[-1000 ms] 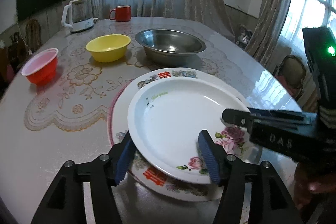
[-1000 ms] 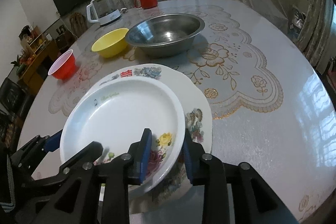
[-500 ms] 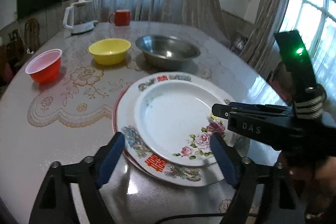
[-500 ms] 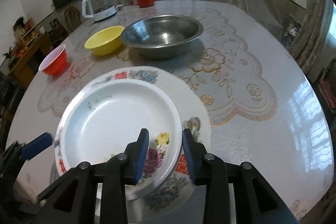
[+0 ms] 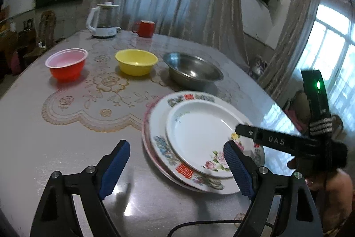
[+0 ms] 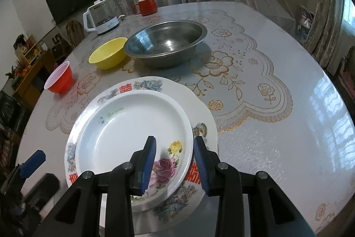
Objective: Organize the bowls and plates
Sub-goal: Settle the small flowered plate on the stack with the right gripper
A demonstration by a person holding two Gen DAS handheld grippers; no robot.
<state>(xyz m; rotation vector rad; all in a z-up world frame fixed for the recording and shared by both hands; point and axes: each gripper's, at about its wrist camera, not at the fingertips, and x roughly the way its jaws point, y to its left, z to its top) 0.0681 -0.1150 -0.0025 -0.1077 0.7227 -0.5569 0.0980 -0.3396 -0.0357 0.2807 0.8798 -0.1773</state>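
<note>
A white rose-patterned plate (image 5: 199, 135) (image 6: 131, 132) lies on a larger patterned plate (image 5: 162, 146) (image 6: 199, 110), which rests on a pink-rimmed plate beneath. My left gripper (image 5: 175, 172) is open wide and empty, just left of the stack. My right gripper (image 6: 175, 161) straddles the white plate's near rim with a gap on each side; it also shows in the left wrist view (image 5: 244, 130). A red bowl (image 5: 66, 66) (image 6: 60, 79), a yellow bowl (image 5: 136, 61) (image 6: 108, 55) and a steel bowl (image 5: 192, 70) (image 6: 166, 44) stand in a row behind.
A white kettle (image 5: 103, 21) (image 6: 99, 19) and a red mug (image 5: 145, 28) (image 6: 146, 6) stand at the table's far edge. A lace mat (image 6: 244, 86) covers the table's middle. A cable (image 5: 199, 226) lies at the near edge.
My left gripper opened wide, let go of the white plate and drew back to the left. The plate settled flat on the stack. My right gripper's fingers spread apart at the rim.
</note>
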